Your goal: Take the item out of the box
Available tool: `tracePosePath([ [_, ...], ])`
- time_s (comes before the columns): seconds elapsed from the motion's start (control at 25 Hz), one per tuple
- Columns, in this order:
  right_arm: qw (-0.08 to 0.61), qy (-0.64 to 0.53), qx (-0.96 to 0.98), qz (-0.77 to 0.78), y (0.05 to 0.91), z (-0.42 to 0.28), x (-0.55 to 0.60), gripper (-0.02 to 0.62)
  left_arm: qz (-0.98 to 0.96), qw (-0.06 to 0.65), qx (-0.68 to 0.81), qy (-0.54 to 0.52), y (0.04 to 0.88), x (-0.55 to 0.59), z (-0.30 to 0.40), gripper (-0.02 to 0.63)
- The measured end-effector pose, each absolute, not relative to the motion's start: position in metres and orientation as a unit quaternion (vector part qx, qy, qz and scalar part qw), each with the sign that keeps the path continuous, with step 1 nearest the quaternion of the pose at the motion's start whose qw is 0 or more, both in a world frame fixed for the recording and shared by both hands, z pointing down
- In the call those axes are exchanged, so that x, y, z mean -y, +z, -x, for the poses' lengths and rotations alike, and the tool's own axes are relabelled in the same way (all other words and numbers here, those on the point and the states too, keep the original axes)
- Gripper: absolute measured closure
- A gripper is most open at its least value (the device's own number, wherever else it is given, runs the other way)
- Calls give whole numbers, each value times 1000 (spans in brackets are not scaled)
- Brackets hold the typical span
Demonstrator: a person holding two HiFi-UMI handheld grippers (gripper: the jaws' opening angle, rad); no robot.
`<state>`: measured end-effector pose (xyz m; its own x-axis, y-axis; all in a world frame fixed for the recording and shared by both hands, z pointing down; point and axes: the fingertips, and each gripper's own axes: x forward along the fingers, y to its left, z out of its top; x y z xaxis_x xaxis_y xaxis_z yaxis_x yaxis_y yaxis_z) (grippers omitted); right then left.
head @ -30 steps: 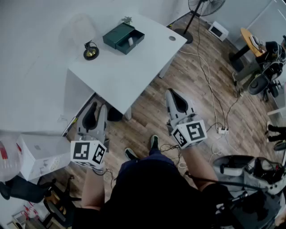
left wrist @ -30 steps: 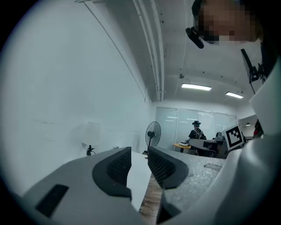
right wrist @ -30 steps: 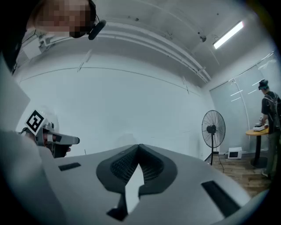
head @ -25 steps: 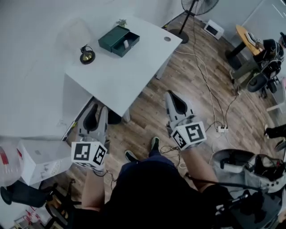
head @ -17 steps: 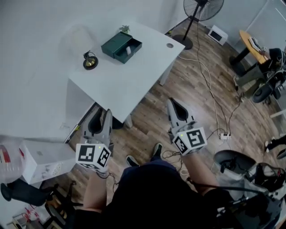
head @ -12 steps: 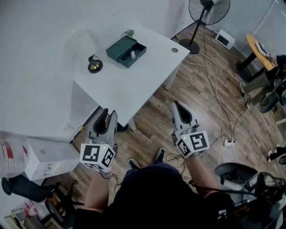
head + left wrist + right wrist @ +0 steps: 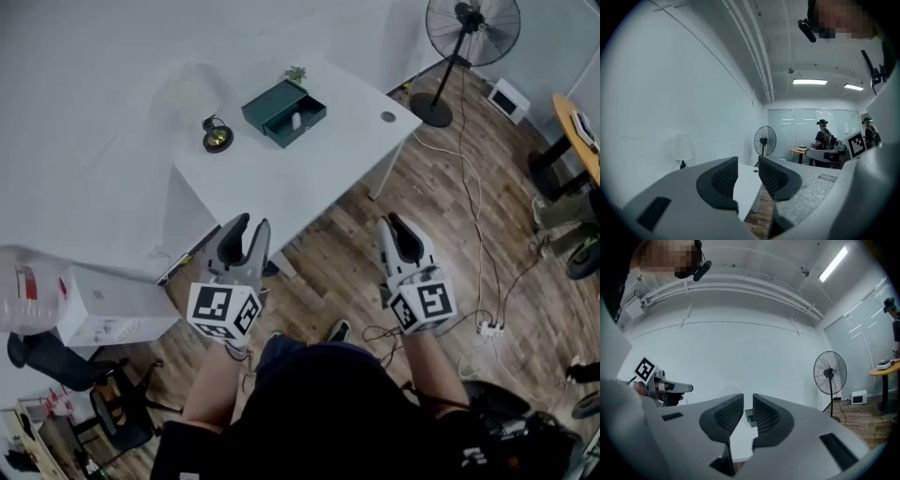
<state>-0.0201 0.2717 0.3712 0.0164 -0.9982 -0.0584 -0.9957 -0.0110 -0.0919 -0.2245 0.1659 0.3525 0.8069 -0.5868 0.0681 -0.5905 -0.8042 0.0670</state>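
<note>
Left tongs (image 7: 246,227) and right tongs (image 7: 397,225) hover empty, jaws slightly apart, short of the desk (image 7: 272,183): a careless reach could shove the far box (image 7: 277,105) or fumble its small item (image 7: 296,120).

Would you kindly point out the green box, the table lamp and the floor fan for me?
green box (image 7: 271,101): head view, on its flat green top.
table lamp (image 7: 217,139): head view, on its dark base.
floor fan (image 7: 472,28): head view, on the round cage.
</note>
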Motion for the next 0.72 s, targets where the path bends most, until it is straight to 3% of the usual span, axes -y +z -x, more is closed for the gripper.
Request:
tracePosePath([
  [0.72, 34, -35, -687, 725, 394, -51, -206, 536, -951, 68, 299, 35, 385, -72, 145, 471],
])
